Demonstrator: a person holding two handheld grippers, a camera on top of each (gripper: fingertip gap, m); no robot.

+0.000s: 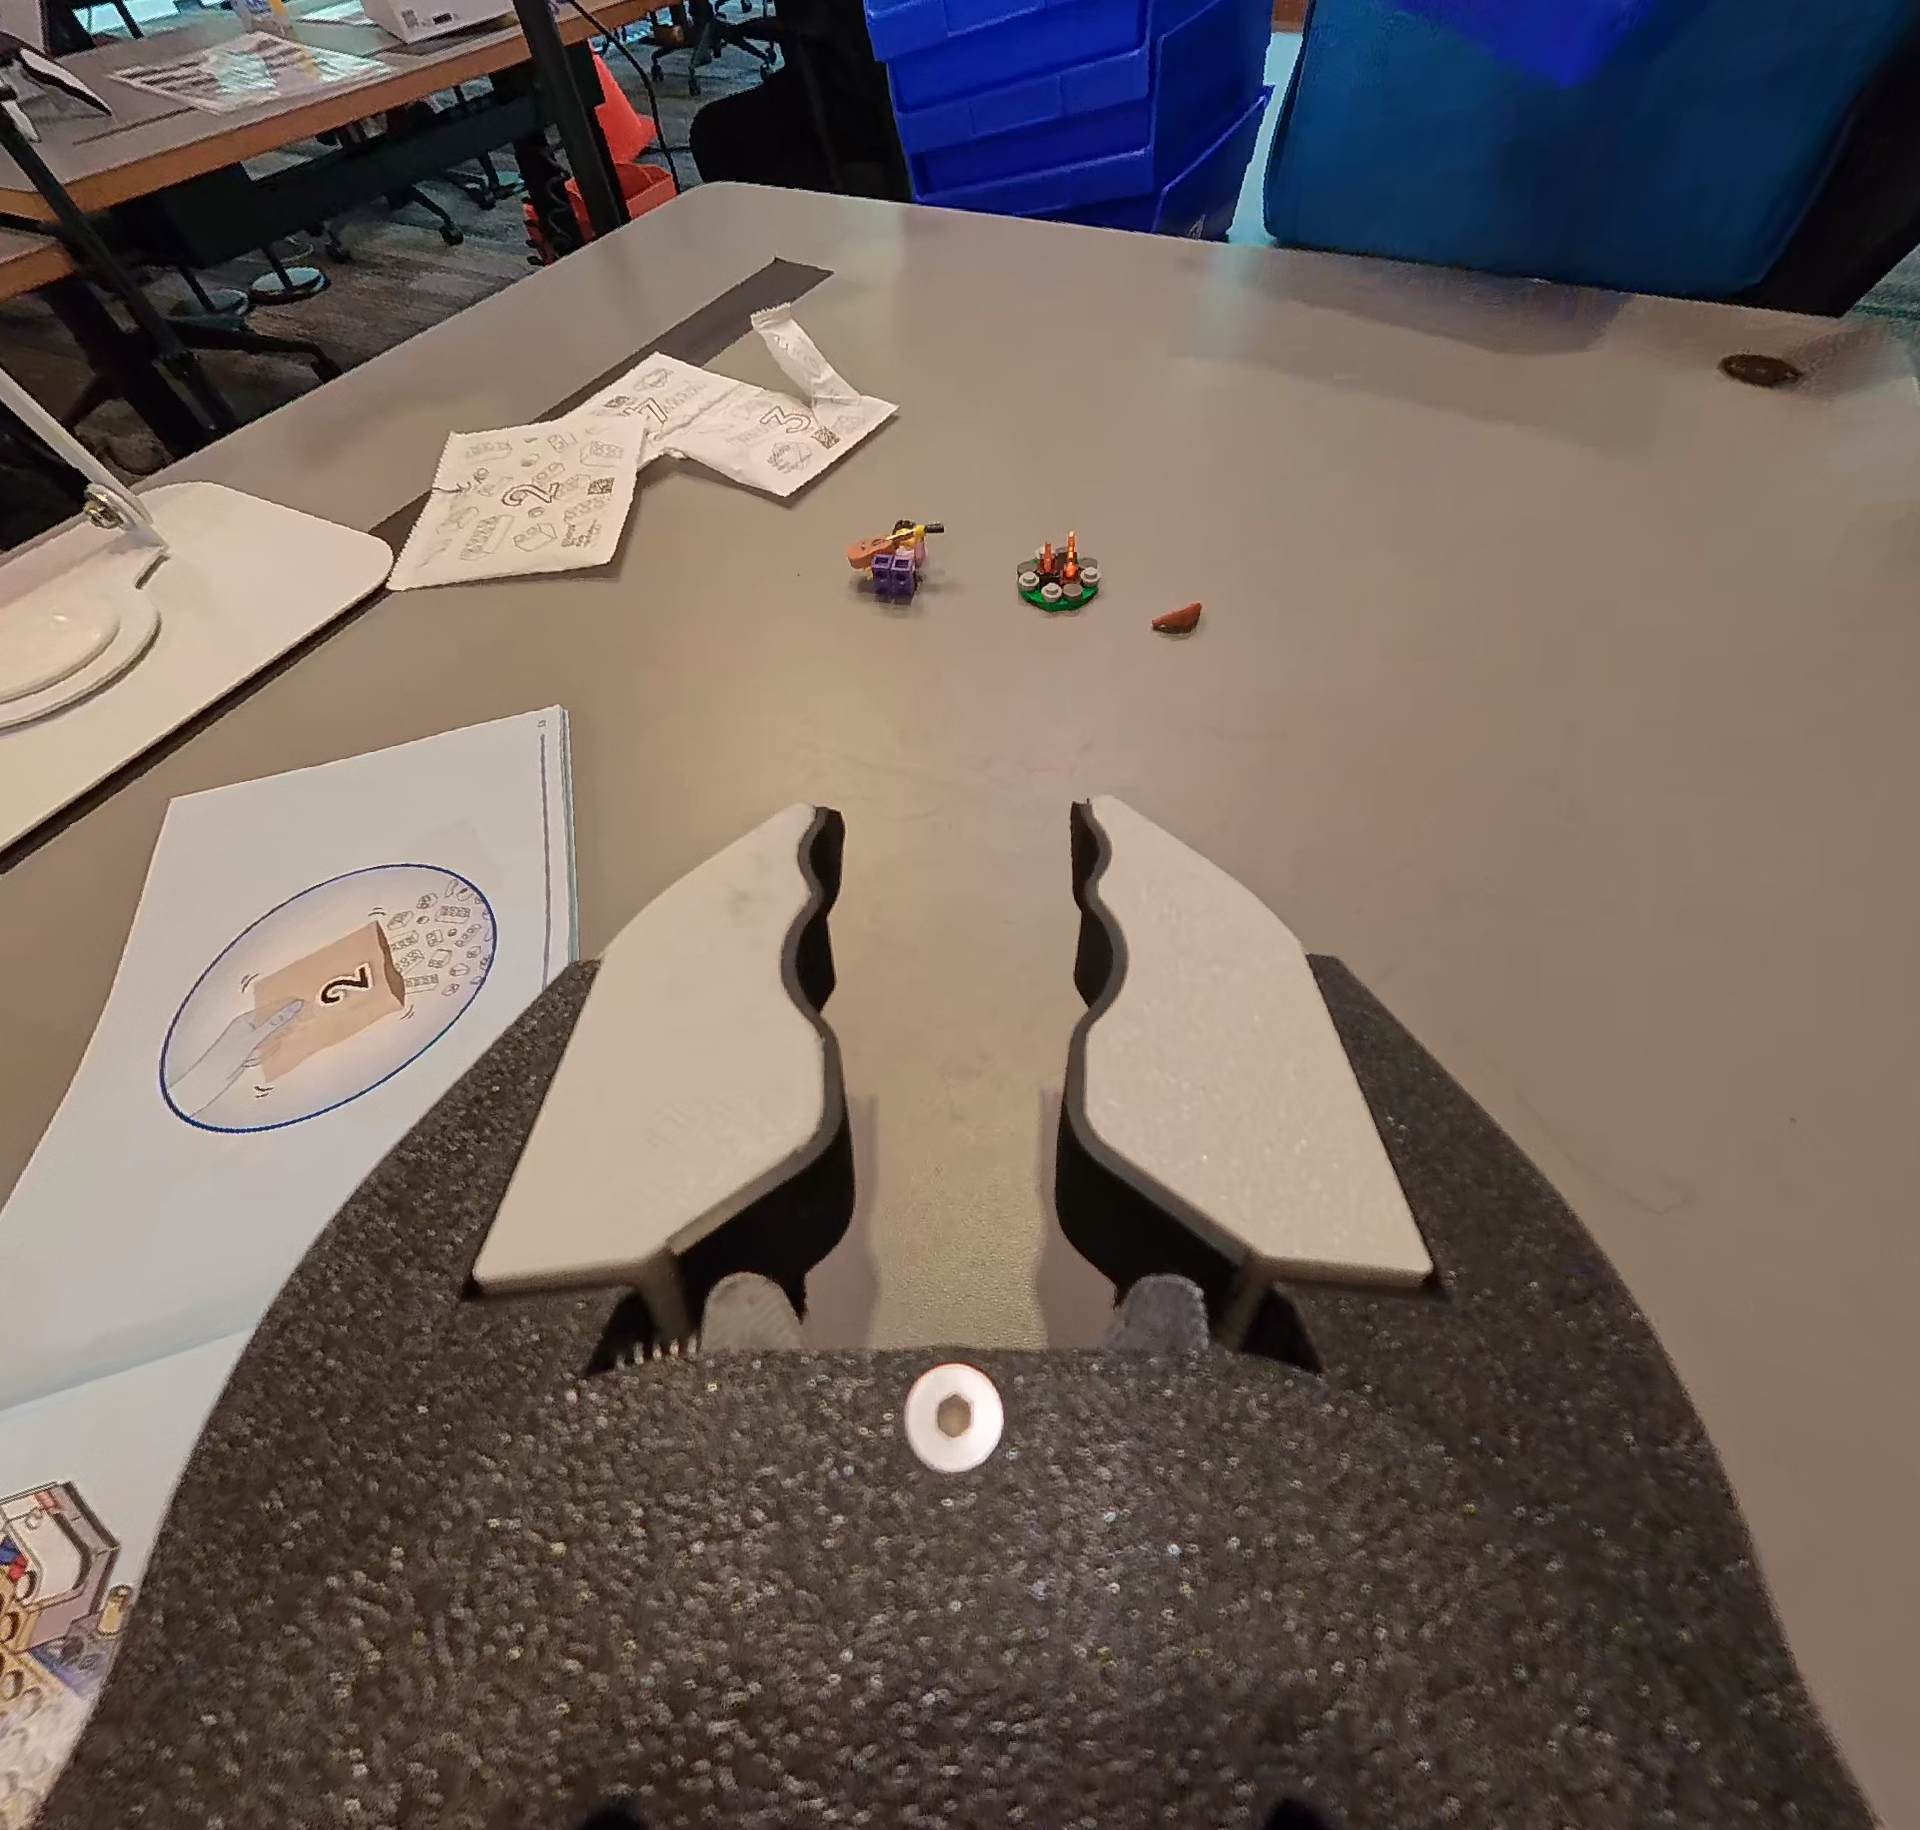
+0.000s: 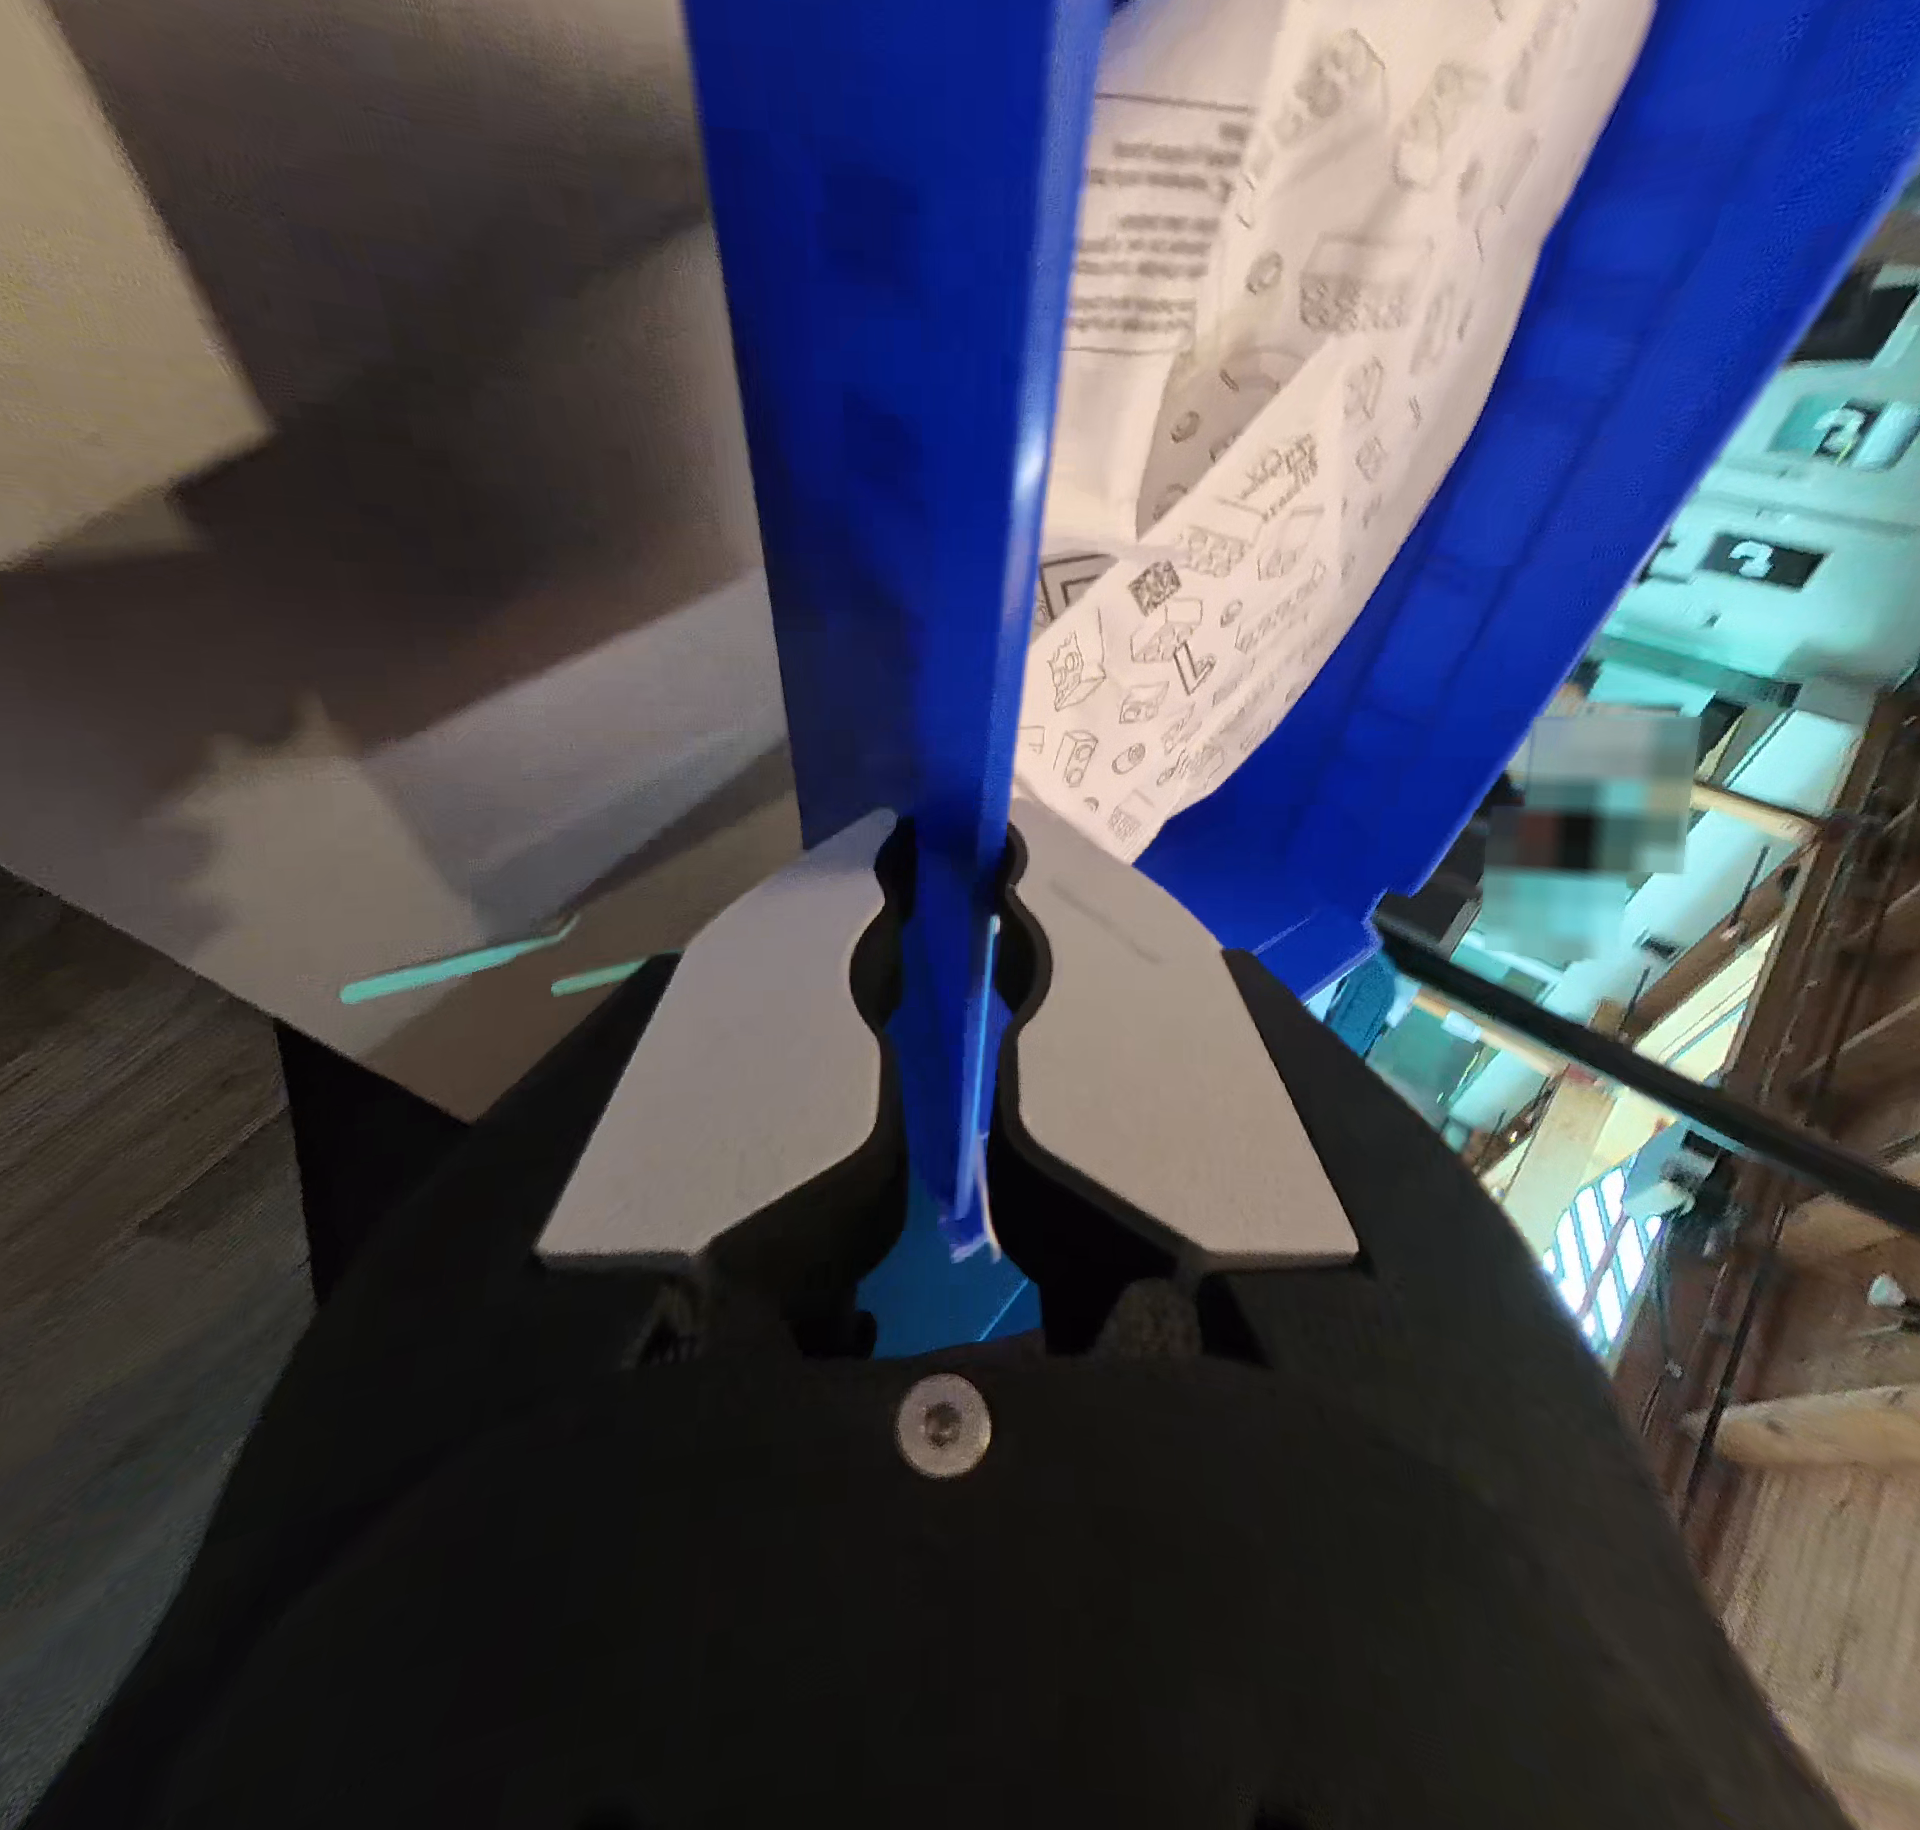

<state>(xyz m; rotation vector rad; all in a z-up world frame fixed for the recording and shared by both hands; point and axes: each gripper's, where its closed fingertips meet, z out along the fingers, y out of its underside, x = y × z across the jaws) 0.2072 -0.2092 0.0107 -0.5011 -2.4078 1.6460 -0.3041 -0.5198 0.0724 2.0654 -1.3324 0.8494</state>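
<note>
Blue plastic fills the right gripper (image 2: 961, 845): its pads press on the side wall of a bin (image 2: 883, 430) that runs straight ahead, printed paper bags (image 2: 1299, 430) inside; the left gripper (image 1: 956, 824) hangs open and empty over the grey table (image 1: 1351, 741), toy pieces (image 1: 896, 565) lying well ahead

Grey table (image 1: 1351, 533), wooden desks (image 1: 312, 107) behind (office chairs beneath), stacked blue bins (image 1: 1039, 66), patterned carpet.
</note>
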